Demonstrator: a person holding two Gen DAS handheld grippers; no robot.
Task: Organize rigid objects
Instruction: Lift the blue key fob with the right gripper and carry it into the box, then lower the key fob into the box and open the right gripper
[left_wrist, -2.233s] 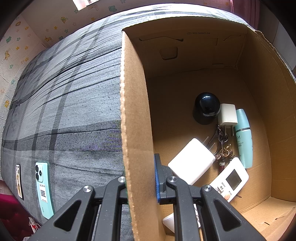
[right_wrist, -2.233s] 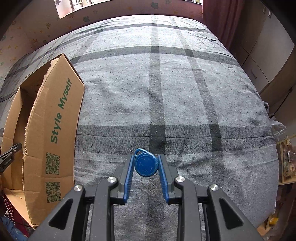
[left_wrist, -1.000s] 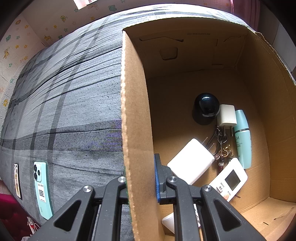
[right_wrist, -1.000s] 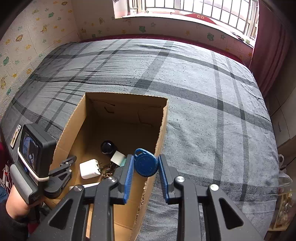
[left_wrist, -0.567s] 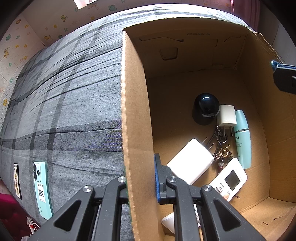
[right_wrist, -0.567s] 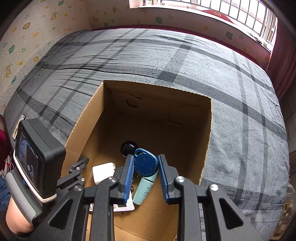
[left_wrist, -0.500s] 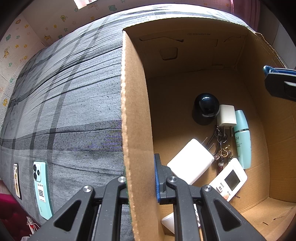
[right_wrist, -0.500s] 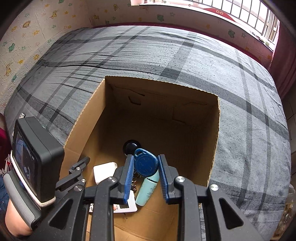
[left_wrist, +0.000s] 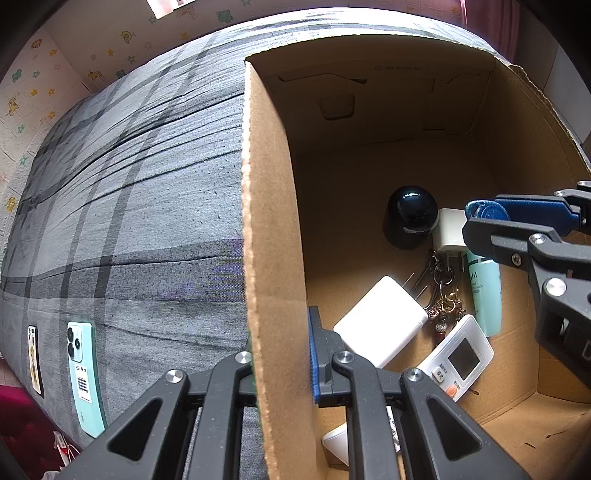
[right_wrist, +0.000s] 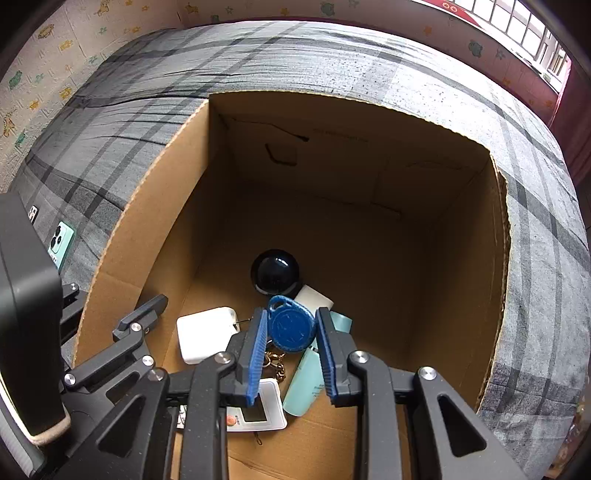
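Grey checked bedding (right_wrist: 369, 62) covers a bed that fills most of both views, with patterned wallpaper behind it. On the bedding stands a big open cardboard box (right_wrist: 369, 177), the landmark for everything else.

Inside the box, on its floor, several things already lie close together: a white remote (left_wrist: 458, 356), a large white charger (left_wrist: 380, 325), a pale green tube (left_wrist: 485, 295), a black dome-shaped thing (left_wrist: 412, 210), a small white plug (left_wrist: 448, 229) and a bunch of keys (left_wrist: 443, 291). So a good part of the sorting looks done.

Outside the box, near the bed's edge to the box's left, a green phone (left_wrist: 83, 369) and a thin card-like item (left_wrist: 34, 358) lie on the bedding; these probably remain to be collected.

The left gripper (left_wrist: 282, 354) is clamped on the box's near wall, one finger outside and one inside, steadying it. The right gripper (right_wrist: 290, 332) is closed narrowly on a blue key tag (right_wrist: 291, 326), which hangs inside the box above the tube and keys. Letting it go there seems the step in hand.
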